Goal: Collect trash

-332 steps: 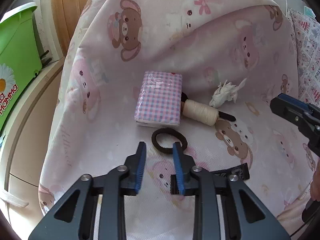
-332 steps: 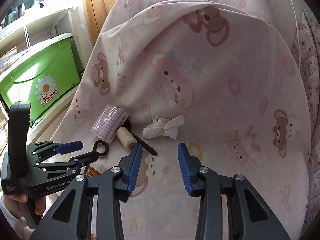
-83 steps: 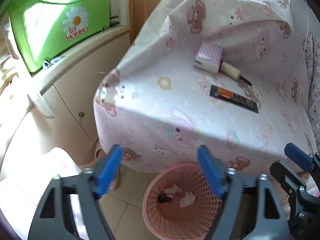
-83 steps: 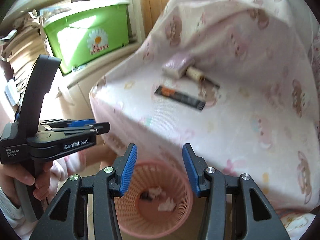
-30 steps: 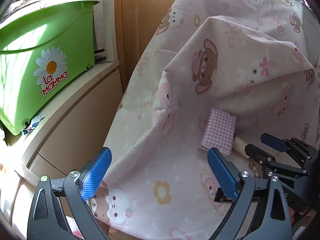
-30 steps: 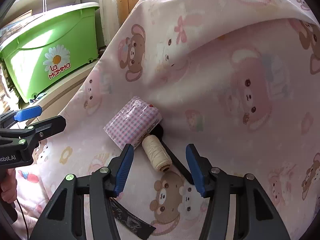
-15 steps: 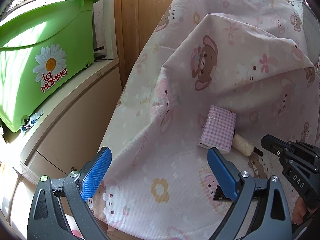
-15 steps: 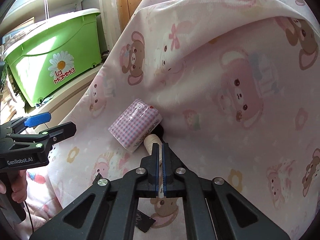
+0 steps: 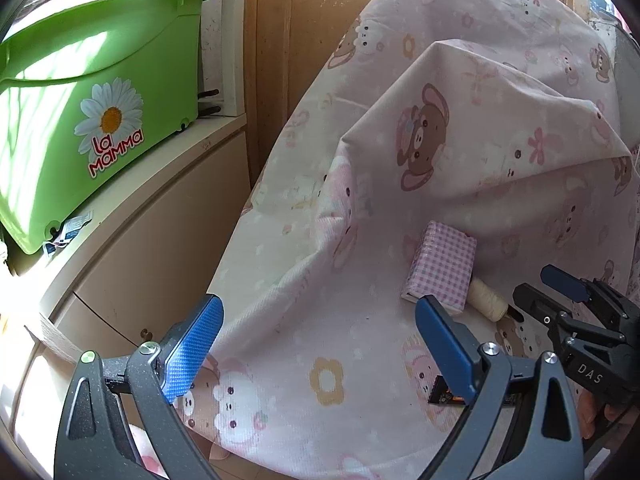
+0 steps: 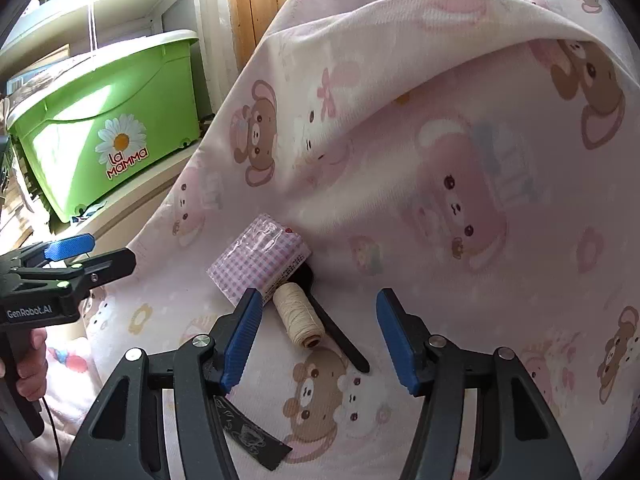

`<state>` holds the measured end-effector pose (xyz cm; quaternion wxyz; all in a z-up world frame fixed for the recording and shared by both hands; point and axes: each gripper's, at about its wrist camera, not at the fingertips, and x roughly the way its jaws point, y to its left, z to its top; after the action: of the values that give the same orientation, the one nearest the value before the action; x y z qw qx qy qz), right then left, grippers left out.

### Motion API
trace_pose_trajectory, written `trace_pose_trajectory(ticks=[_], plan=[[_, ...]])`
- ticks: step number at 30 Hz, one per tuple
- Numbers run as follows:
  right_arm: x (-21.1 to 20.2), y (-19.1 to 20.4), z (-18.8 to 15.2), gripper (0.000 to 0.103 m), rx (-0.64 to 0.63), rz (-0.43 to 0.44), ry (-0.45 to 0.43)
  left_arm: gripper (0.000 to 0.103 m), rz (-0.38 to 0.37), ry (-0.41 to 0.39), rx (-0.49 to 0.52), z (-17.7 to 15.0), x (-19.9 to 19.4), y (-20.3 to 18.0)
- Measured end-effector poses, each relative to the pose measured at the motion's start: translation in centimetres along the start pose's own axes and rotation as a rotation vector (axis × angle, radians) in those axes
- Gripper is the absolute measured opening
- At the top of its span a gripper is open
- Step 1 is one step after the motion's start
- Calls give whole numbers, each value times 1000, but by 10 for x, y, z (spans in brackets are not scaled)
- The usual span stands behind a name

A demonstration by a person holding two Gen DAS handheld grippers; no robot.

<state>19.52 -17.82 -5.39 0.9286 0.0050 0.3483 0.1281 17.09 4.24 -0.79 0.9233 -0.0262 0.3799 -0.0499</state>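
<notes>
Holding both grippers above the pink bear-print sheet (image 10: 460,208), we list the following. Right gripper (image 10: 316,336): jaws opening, about halfway apart, nothing pressed between the pads; the spool of cream thread (image 10: 298,314) lies on the sheet in the gap, clear of both fingers. Left gripper (image 9: 316,348): jaws spread wide, empty, over bare sheet near its front edge, with open cloth on either side. Black wrapper (image 10: 250,434), the task's thing: flat on the sheet, partly under the right gripper's left finger, near the front edge. Pink checked packet (image 10: 260,262): touching the far end of the spool, backed against the raised fold of sheet. Black stick (image 10: 340,340): just beside the spool. Green bin (image 9: 80,120): on a cream ledge (image 9: 132,208) to the left, well apart from the sheet
</notes>
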Motion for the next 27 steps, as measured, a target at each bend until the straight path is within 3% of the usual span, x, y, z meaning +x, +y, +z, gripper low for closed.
trace_pose_trajectory(ticks=[6,15,18,20,21,23,27], plan=[[5,-9,2,62,35,53,20,95,-4,21,-30,0,4,7],[15,8,0,62,-70,74,51,95,-2,18,-15,1,5,4],[23,20,-3,47,-131,43,83,95,-5,28,-16,0,7,5],[29,22,-6,32,-132,32,115,95,-7,32,-14,-1,8,4],[28,22,-6,30,-131,22,109,95,-6,33,-10,-1,9,3],[23,20,-4,4,-113,33,89,95,-6,37,1,-2,10,1],[7,4,2,1,6,76,74,96,-22,76,63,-4,24,-19]])
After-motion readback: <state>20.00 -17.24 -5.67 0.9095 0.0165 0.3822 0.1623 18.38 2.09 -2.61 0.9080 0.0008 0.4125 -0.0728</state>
